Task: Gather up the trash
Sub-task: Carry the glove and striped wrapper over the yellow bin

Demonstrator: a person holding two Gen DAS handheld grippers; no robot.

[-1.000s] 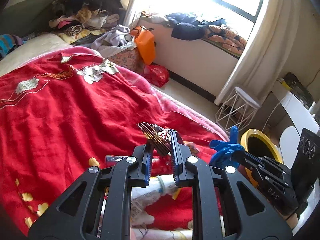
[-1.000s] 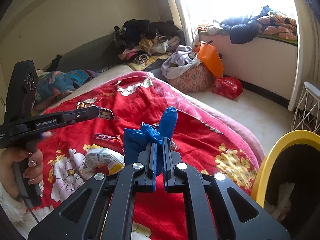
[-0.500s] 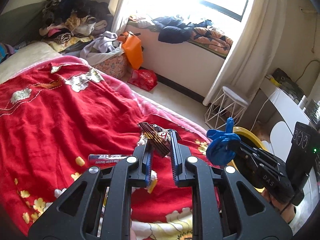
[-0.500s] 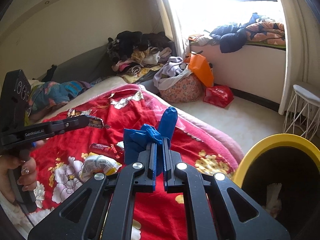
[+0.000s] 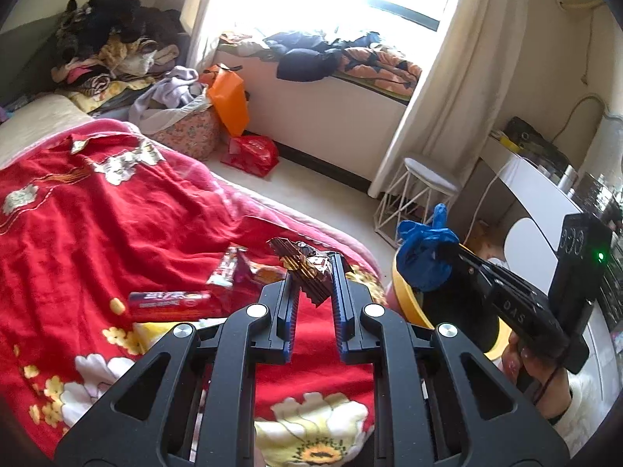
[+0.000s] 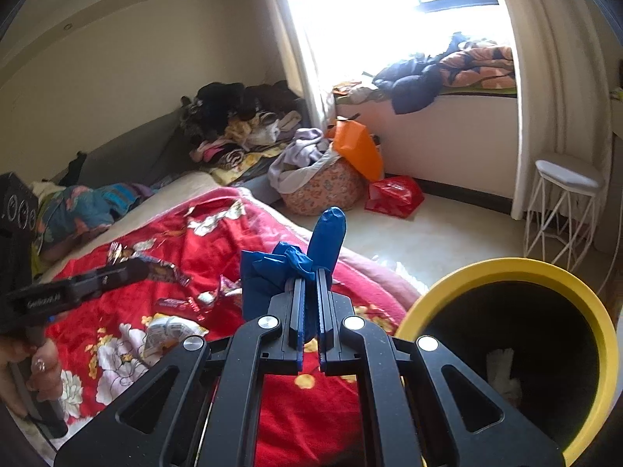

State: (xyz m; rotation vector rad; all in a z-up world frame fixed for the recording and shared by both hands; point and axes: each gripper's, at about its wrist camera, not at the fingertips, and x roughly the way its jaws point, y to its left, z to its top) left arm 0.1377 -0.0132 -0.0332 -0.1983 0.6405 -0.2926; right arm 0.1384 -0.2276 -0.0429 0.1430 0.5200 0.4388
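The left gripper is clamped on a crumpled brown-and-gold snack wrapper, which sticks up past the fingertips above the red floral blanket; the print on the wrapper is too creased to read. The right gripper pinches a bunched blue disposable glove, one glove finger standing upright above the jaws, the rest hanging to the left. In the left wrist view the same glove hangs over the yellow rim of the trash bin, most of which is hidden behind the right gripper's body. From the right wrist view the bin sits low right of the glove, its black interior dark, with a pale scrap at the bottom that is hard to identify.

More trash lies on the blanket: a red-and-blue flat packet, a red and purple foil wrapper just beyond it, and a crushed white-and-yellow pouch, partly covered by the left gripper in its own view. Each camera's lower edge is blocked by its gripper frame. The window is blown out white, so nothing outside can be made out
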